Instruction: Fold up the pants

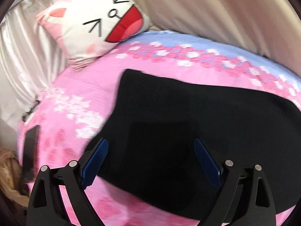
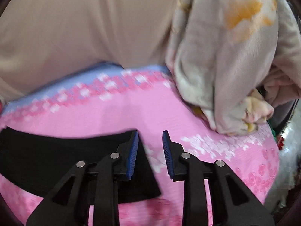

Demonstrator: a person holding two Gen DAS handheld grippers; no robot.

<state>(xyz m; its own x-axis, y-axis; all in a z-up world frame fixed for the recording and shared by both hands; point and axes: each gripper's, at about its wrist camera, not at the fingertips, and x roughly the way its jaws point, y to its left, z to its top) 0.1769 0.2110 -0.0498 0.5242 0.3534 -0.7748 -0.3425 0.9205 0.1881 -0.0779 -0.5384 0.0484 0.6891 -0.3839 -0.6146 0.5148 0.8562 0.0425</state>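
Black pants (image 1: pixel 188 116) lie flat on a pink flowered bedsheet (image 1: pixel 79 86), folded into a long band. My left gripper (image 1: pixel 151 143) is open, its blue pads wide apart above the pants' left part, holding nothing. In the right wrist view the pants (image 2: pixel 47 150) end at the lower middle. My right gripper (image 2: pixel 150 135) is open and empty, just over the pants' right end, its left finger over the cloth and its right finger over bare sheet.
A cat-face pillow (image 1: pixel 94 24) lies at the bed's far left corner. A beige padded headboard (image 2: pixel 84 28) runs behind the bed. A bunched floral blanket (image 2: pixel 225 56) sits at the far right. A dark phone-like object (image 1: pixel 31 141) lies at the left edge.
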